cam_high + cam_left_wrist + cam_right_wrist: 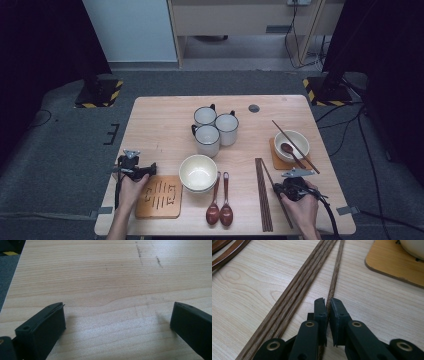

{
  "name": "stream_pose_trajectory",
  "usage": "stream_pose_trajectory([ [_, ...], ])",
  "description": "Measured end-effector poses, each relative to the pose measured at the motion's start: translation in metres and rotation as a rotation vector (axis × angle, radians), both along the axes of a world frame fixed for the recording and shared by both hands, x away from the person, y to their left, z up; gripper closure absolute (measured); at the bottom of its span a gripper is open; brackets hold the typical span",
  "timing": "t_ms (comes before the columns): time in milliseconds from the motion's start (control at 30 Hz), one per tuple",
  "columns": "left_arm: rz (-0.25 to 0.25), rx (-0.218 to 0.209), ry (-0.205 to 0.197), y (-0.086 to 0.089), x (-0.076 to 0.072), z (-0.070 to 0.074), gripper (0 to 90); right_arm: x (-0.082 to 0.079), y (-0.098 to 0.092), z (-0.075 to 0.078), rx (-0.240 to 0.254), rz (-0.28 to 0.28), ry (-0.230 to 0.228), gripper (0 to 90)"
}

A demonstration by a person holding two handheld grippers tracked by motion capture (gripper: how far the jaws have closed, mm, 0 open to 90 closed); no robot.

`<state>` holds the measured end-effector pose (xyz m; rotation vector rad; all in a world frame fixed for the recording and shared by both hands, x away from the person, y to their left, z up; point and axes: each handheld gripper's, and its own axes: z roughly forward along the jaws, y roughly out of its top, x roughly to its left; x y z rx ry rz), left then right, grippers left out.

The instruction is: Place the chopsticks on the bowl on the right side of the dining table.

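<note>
One single dark wooden chopstick (335, 277) lies apart from a bundle of chopsticks (294, 292), at the lower right of the high view, on a light wooden bench (160, 125). The right tongs (328, 305) are clamped on its near end. In the right gripper view, a wooden coaster (392, 262) sits at the upper right. The left tongs (117, 315), at the lower left of the high view, stand wide apart over bare bench with nothing between them, beside a slotted wooden trivet (159, 196). Centre frame hold a cream bowl (198, 171), two brown spoons (220, 207) and three white mugs (214, 126).
</note>
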<state>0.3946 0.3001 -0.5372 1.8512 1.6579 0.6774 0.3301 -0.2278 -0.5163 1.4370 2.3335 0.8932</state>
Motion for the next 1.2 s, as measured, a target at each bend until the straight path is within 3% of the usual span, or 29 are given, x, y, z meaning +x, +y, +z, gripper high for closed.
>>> stream_pose_trajectory([
  [767, 0.000, 0.000, 0.000, 0.000, 0.000, 0.000, 0.0, 0.003, -0.011, 0.003, -0.027, -0.039, -0.008, 85.4],
  [1200, 0.000, 0.000, 0.000, 0.000, 0.000, 0.000, 0.0, 0.010, -0.010, 0.003, -0.044, -0.028, -0.018, 85.4],
])
